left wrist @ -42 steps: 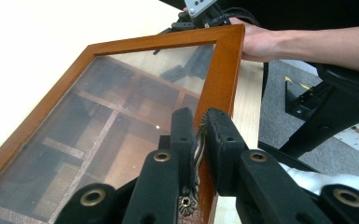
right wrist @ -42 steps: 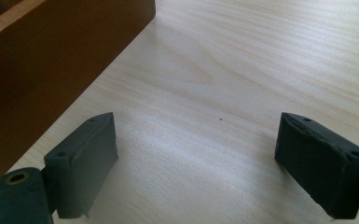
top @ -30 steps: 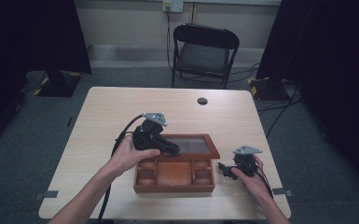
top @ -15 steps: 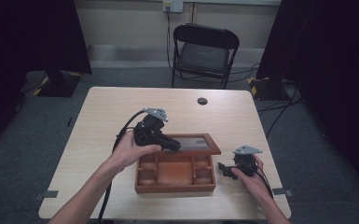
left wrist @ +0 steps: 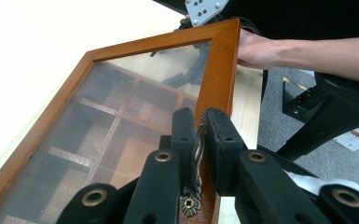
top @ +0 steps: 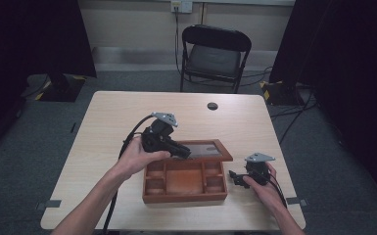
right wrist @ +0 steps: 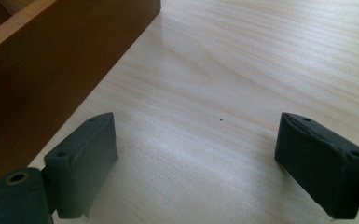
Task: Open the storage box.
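On the pale wooden table [top: 103, 142] sits my work piece, a reddish-brown wooden box with small compartments [top: 185, 182], at about six o'clock on the tabletop, close to my edge. Its glass-paned lid with a wooden frame [top: 206, 149] is lifted open and stands tilted back along the box's twelve o'clock side.

My left gripper [top: 183, 152] comes in from about nine o'clock of the box and is clenched on the lid's front rail. In the left gripper view the two black jaws pinch the frame edge right where a small brass clasp plate [left wrist: 192, 201] is screwed on — one pad on the glass side, one on the outer face, both pressing the wood. Through the pane I can see the dividers of the box beneath.

My right gripper [top: 236, 177] rests at three o'clock of the box, just beside its right wall but apart from it. Its fingers are released: in the right gripper view the two pads [right wrist: 86, 158] stand wide with bare tabletop between them, and the box's wall runs past at ten o'clock of that view.

At twelve o'clock on the table, well apart from the box, lies a small round black disc [top: 212, 105]. Beyond the far edge stands a black folding chair [top: 214, 56].
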Demonstrator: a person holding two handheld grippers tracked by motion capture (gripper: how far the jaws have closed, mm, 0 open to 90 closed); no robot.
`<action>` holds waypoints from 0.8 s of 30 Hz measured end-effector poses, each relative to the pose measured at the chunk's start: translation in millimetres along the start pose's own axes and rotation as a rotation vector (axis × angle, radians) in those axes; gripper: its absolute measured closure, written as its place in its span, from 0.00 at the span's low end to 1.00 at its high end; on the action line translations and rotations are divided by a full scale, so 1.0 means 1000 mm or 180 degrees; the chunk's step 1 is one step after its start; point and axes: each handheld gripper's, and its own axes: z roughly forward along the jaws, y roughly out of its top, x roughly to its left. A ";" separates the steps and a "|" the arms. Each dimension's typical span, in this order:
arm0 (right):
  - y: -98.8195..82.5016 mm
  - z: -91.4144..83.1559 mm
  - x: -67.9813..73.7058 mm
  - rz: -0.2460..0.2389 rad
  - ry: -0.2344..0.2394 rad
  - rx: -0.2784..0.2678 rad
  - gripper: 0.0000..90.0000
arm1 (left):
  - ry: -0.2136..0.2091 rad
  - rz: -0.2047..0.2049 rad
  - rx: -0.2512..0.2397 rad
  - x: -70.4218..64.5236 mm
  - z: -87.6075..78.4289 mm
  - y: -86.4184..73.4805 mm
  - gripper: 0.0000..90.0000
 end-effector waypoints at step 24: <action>0.000 0.000 0.000 -0.0001 0.0000 0.0000 0.13 | 0.0001 0.0001 0.0025 0.000 0.000 0.000 0.91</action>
